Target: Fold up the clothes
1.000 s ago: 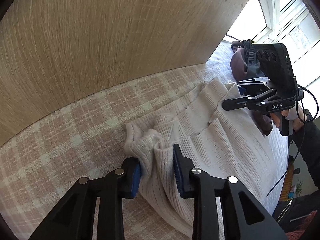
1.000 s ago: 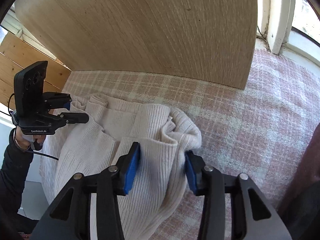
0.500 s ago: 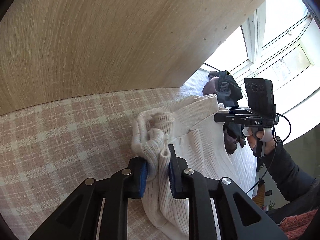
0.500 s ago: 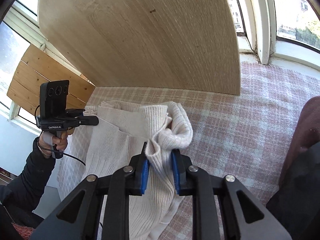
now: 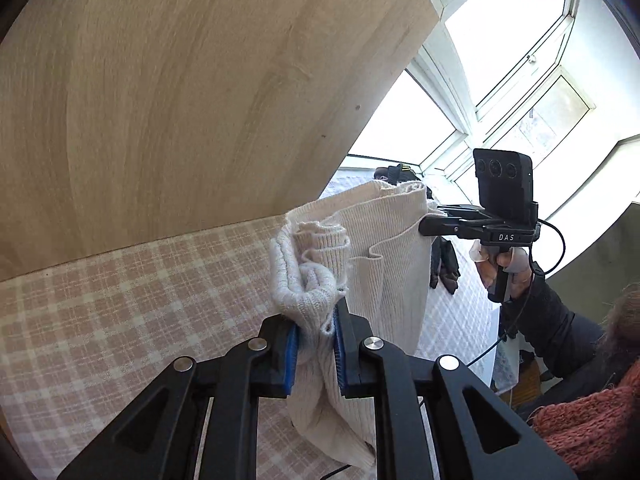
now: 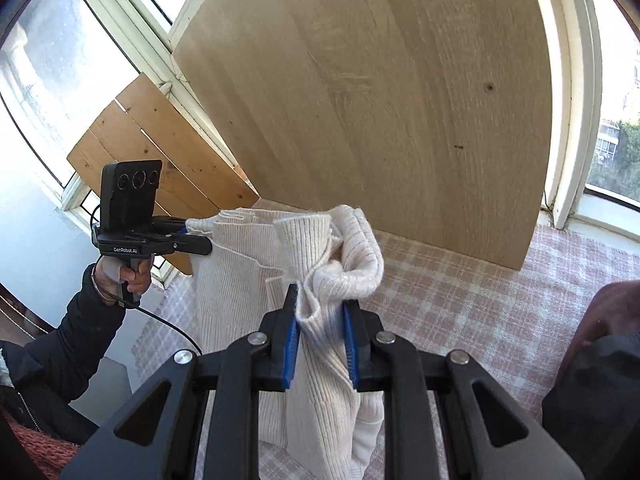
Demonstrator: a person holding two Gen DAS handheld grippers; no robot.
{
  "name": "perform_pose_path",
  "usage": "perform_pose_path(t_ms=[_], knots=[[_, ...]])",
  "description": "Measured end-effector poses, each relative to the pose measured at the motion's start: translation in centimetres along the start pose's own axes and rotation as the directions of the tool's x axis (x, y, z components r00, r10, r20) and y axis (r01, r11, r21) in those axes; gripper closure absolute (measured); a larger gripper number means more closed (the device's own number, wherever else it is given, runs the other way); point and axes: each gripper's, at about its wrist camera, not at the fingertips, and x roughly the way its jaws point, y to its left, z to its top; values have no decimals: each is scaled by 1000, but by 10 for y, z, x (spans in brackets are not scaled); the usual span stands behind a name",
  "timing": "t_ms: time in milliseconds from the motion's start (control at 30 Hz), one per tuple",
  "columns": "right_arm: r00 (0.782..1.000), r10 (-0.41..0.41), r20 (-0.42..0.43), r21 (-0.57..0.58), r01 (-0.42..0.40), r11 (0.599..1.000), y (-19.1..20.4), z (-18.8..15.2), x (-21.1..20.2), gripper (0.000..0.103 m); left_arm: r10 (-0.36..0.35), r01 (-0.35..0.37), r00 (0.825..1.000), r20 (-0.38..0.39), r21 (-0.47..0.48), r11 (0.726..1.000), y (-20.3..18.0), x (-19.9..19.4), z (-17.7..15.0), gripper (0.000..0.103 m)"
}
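Observation:
A cream ribbed knit sweater (image 5: 384, 240) hangs stretched between my two grippers, lifted off the pink plaid bed cover (image 5: 120, 300). In the left wrist view my left gripper (image 5: 318, 316) is shut on a bunched corner of the knit. The right gripper (image 5: 436, 224) clamps the far top corner, with a hand (image 5: 504, 268) on its handle. In the right wrist view my right gripper (image 6: 320, 304) is shut on its bunched corner of the sweater (image 6: 236, 272). The left gripper (image 6: 200, 240) pinches the opposite corner. The sweater's lower part hangs below both views.
A tall light wooden board (image 5: 180, 100) stands right behind the bed cover (image 6: 460, 300). Dark clothes (image 5: 444, 268) lie further along the bed by the window. A dark maroon garment (image 6: 600, 320) sits at the right, and slatted wood (image 6: 160, 148) leans at the left window.
Both grippers closed on the sweater's corners and rose, lifting it off the bed cover. It now hangs spread between them instead of lying crumpled.

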Motion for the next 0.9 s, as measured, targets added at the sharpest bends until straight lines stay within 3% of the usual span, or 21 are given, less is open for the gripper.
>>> perform_pose_path(t_ms=[100,200,267,333,400,467,500,567,600,700,800,900], knots=[[998,-22,52,-84,26,996,24,34,8,86,77,-77,995,58,7,997,10,-34,21,91],[987,-16,162,-152,41,988,49,59,3,87,149,-170,973,179,112,979,-7,-84,30,91],[983,-17,185,-204,55,977,62,46,9,87,206,-251,954,220,200,947,-22,-105,14,91],[982,-23,190,-253,72,965,73,28,20,87,288,-344,933,217,296,891,-33,-110,-15,91],[987,7,164,-263,37,964,76,-6,42,87,303,-338,940,156,322,884,-21,-95,-57,91],[997,7,79,-264,14,964,77,-50,78,87,317,-312,948,31,286,906,7,-65,-102,90],[1000,6,24,-256,0,967,77,-70,98,87,350,-326,936,-45,272,905,22,-46,-126,90],[996,-14,-85,-257,-9,966,80,-105,135,88,423,-368,885,-196,265,891,49,-11,-167,90],[991,-41,-124,-282,5,959,85,-117,147,88,431,-374,873,-229,254,892,58,-3,-183,90],[976,-116,-185,-379,38,925,99,-134,159,87,408,-379,898,-165,180,908,66,-18,-192,88],[970,-82,-229,-364,-7,931,97,-129,144,86,415,-392,901,-129,169,904,61,-36,-188,86],[968,-33,-250,-340,-56,939,92,-125,121,86,405,-378,904,-137,190,906,52,-44,-189,77]])
